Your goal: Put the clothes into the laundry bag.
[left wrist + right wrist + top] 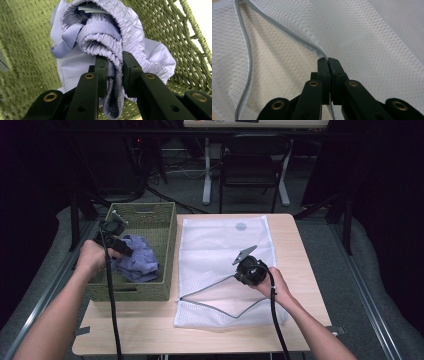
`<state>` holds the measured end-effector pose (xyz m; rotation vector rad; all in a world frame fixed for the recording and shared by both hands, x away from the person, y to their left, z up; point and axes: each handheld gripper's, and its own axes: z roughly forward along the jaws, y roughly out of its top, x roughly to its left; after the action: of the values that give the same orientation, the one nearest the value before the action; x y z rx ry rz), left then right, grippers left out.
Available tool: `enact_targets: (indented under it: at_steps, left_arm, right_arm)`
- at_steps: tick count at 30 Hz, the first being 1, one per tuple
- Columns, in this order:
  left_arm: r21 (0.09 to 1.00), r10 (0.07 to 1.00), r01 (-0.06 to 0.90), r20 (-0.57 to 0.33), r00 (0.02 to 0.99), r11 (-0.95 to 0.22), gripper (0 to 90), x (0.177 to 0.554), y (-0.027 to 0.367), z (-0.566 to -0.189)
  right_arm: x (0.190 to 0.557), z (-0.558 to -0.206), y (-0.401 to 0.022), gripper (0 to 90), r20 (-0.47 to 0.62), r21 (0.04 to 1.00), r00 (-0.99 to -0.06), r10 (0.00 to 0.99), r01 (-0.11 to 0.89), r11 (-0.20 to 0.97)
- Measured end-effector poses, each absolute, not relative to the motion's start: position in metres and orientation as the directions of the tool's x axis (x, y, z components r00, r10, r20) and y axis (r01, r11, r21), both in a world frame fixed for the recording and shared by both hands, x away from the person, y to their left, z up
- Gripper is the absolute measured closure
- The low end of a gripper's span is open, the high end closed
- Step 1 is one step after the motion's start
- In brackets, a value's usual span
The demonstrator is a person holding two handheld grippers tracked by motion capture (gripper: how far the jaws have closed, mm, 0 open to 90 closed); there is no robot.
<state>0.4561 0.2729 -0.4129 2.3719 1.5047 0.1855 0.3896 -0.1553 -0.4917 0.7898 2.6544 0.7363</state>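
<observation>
Two grippers work over one light wooden table [300,330], which carries a white mesh laundry bag [220,245] at its middle and a green woven basket [150,220] at its left edge. The bag lies flat, with its grey-edged opening [210,285] toward the near side, just left of the right gripper [252,270]. In the right gripper view the jaws are pressed together on the upper edge of that opening, pinching the mesh and its grey trim [287,32]; the lifted edge runs away up and to the left from the jaw tips, and the lower layer of the bag [269,75] lies open to the left of them. The basket stands beside the bag, touching or nearly touching its left edge. Inside it lies a lavender garment [140,260], which the left gripper [117,237] grips from above. In the left gripper view the jaws pinch the gathered elastic waistband [113,62] between them, nearly closed on the folded cloth. A flat woven drawstring [82,32] loops just above the jaw tips, and the rest of the garment [155,57] spreads behind and to the right of them against the basket wall [25,50].
</observation>
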Motion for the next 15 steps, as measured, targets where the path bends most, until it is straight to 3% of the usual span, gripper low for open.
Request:
enact_targets:
  at_steps: [15]
  left_arm:
    - [0.349,0.9,0.848,-0.026,0.435,-0.4,77.0,0.455,0.282,-0.381]
  right_arm:
    - [0.39,-0.491,-0.155,88.9,-0.12,0.539,-0.814,0.568,0.427,0.726]
